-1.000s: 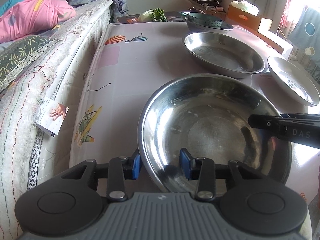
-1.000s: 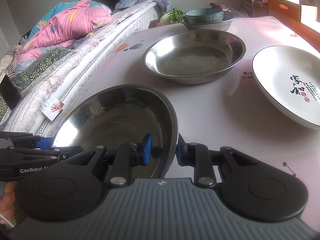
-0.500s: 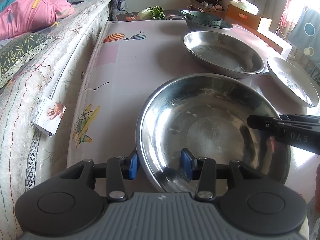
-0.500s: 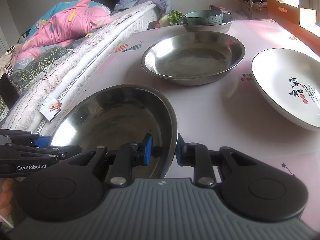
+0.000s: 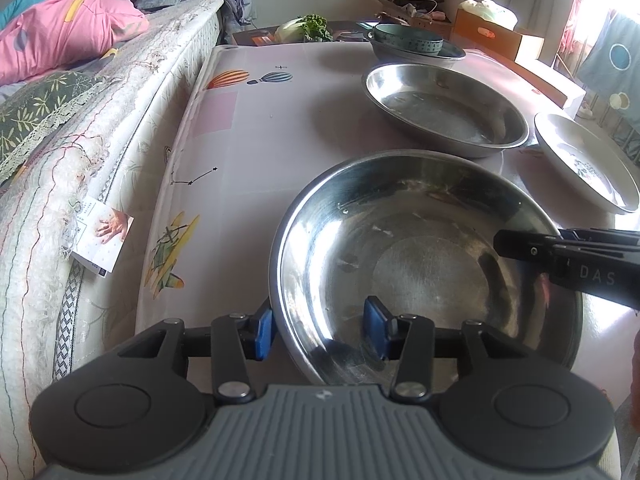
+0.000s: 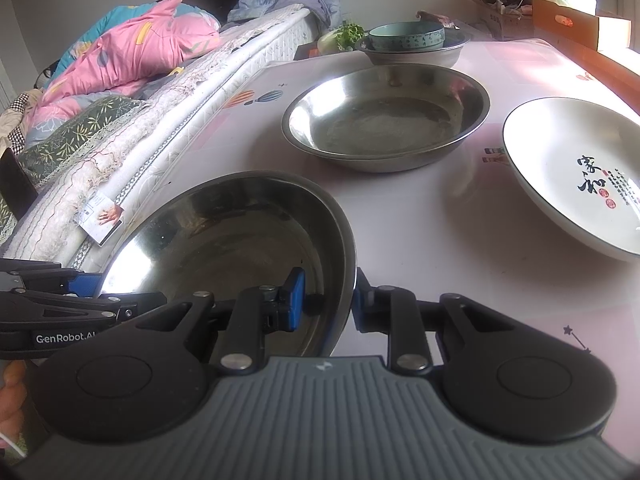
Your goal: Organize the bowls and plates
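While the right claw pinches the near steel bowl by its rim, the left claw, just opening, straddles the opposite rim, seemingly loose; next, lift it into the far steel bowl on the table
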